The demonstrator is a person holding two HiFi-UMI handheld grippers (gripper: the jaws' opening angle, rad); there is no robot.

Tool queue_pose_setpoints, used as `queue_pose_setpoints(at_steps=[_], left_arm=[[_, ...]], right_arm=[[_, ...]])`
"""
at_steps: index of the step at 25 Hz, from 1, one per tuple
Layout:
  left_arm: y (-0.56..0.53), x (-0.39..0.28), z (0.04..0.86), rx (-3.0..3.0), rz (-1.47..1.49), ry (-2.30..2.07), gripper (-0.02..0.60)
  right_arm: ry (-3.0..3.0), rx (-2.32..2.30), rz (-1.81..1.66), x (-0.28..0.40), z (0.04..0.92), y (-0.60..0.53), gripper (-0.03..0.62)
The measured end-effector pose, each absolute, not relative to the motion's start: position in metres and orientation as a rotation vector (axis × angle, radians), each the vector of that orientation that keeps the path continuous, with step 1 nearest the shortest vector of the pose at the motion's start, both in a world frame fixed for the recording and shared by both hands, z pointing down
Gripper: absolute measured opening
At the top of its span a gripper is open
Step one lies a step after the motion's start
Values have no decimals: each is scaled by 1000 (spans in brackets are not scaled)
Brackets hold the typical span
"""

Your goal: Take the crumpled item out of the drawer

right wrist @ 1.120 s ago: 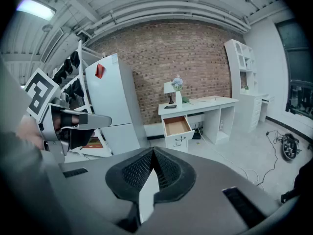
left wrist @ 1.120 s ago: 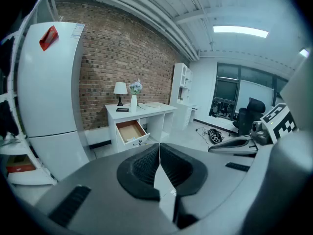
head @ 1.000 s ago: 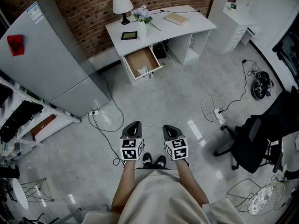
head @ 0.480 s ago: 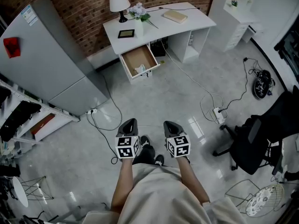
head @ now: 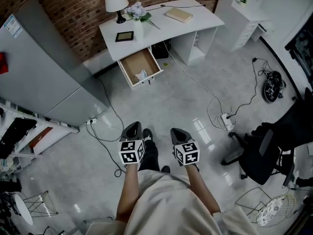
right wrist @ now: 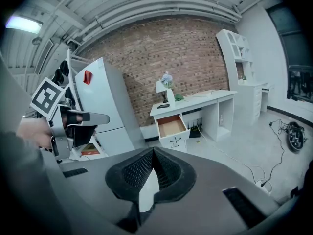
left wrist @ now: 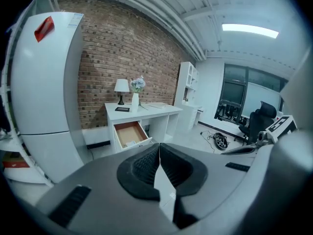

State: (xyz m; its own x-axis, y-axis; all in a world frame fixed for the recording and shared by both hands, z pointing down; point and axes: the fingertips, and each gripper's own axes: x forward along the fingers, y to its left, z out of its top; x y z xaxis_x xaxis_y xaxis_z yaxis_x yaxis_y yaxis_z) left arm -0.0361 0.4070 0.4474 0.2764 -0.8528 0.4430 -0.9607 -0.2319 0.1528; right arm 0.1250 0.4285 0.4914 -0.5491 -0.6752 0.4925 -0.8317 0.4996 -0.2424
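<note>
A white desk (head: 161, 21) stands against the brick wall, and its wooden drawer (head: 140, 66) is pulled open. A pale crumpled item (head: 142, 75) lies in the drawer near its front. The drawer (left wrist: 129, 133) (right wrist: 171, 125) also shows far ahead in both gripper views. My left gripper (head: 132, 129) and right gripper (head: 178, 133) are held side by side in front of the person, well short of the desk. Both are shut with nothing between the jaws.
A grey fridge (head: 36, 67) stands left of the desk. Cables and a power strip (head: 226, 121) lie on the floor to the right. A black office chair (head: 259, 153) is at the right. The desk carries a lamp (head: 115, 3), a vase of flowers (head: 137, 13) and a book (head: 178, 14).
The person has stepped forward toward the desk; one foot now shows between the grippers. Both grippers stay shut and side by side.
</note>
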Motion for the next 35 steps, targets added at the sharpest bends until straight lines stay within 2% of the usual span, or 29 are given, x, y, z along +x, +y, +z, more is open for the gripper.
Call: queue_pose_setpoints(at_steps=[11,20,26,35], left_arm=[[252,-61,452,2207,389,-1528,17],[132,-111,458,2192,406,-1500,17],[76,-134,474,2182,424,-1464,17],[33,-141,499,2164,437,-1406,17]], right_arm=[[-2340,1308,707,95,504,284,25],[-2346,1333,817,50,505,170,25],[-2272,1339,799,28,518,115,25],[-2174,1393,827,33,539,71,25]])
